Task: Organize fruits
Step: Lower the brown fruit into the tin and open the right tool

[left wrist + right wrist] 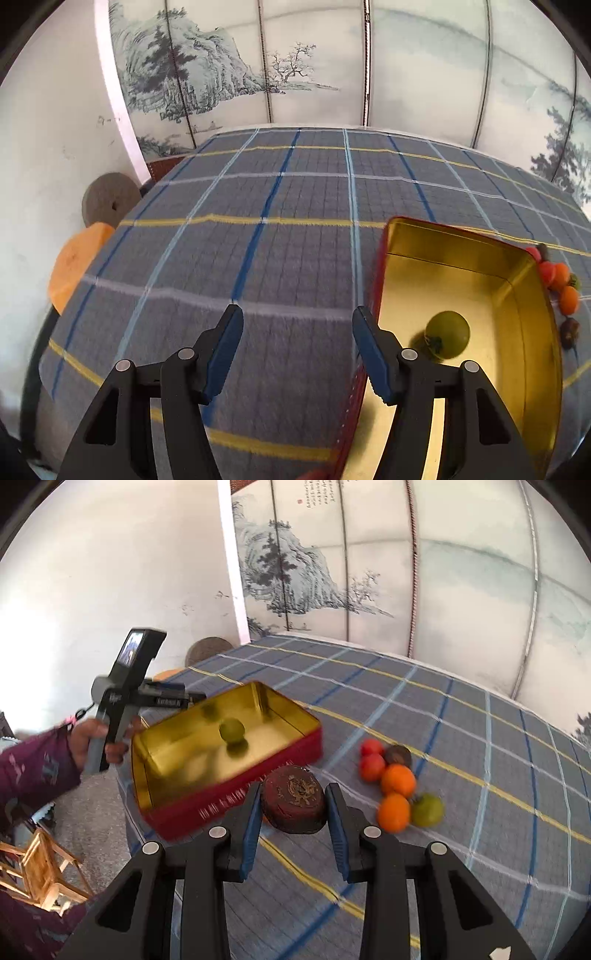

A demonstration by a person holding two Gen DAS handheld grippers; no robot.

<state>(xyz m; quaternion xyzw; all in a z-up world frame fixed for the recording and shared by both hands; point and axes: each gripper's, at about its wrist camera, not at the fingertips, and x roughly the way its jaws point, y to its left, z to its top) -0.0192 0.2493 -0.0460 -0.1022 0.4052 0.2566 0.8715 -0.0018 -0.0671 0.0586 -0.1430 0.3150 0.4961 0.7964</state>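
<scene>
A red tin with a gold inside (406, 280) stands open on the checked tablecloth, and a green fruit (447, 339) lies in it. My left gripper (297, 314) is open with nothing between its fingers, over the cloth just left of the tin. In the right wrist view my right gripper (293, 790) is shut on a dark maroon round fruit (293, 805), held above the cloth by the tin's red wall (229, 805). The green fruit (232, 730) shows inside. Right of the tin lie red fruits (372, 767), oranges (398, 780), a dark fruit (398, 755) and a green one (427, 809).
A person's hand and purple sleeve (40, 771) hold the left gripper (166, 698) at the tin's far left. An orange seat (77, 258) and a grey disc (109, 199) sit past the table's left edge. A wooden chair (37, 867) stands below. A painted screen (295, 74) backs the table.
</scene>
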